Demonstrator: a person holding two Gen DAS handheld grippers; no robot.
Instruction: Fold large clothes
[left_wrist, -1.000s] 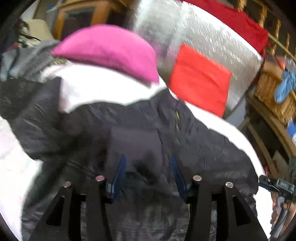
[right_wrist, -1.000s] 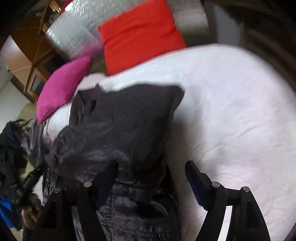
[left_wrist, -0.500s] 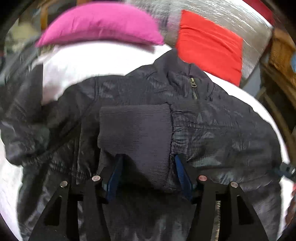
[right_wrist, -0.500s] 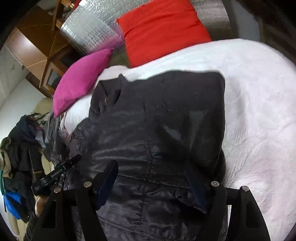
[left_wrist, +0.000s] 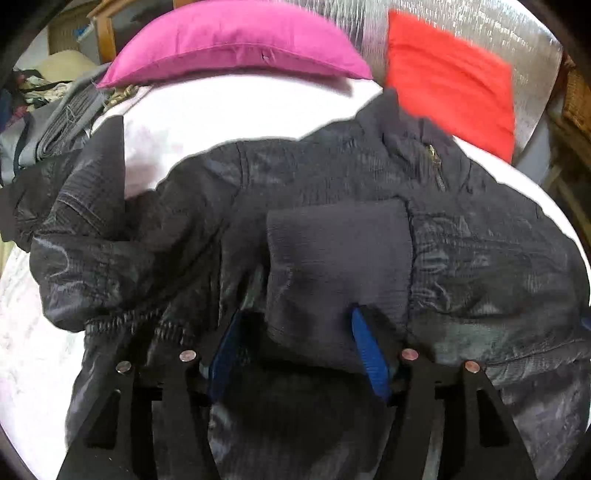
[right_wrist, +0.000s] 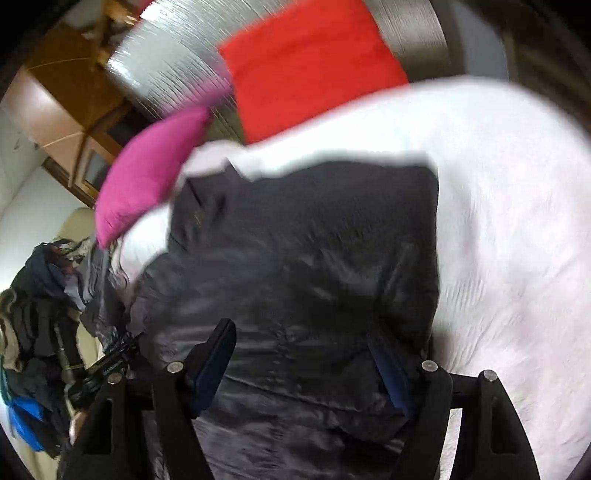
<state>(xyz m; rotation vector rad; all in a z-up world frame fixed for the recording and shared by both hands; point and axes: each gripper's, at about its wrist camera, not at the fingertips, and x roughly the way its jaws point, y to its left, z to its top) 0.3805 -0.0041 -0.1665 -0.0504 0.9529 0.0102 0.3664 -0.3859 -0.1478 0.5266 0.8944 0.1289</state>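
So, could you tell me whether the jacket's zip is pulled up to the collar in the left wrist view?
Yes, the zip pull sits right at the collar of the black jacket, with the front closed below it.

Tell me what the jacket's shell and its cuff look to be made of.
The jacket shell looks like thin synthetic fabric, perhaps nylon: dark, glossy, with crinkled highlights and a fine ribbed grain. The cuff looks like rib-knit fabric: matte, soft, no sheen, with fine parallel lines. Fibre content cannot be told from here.
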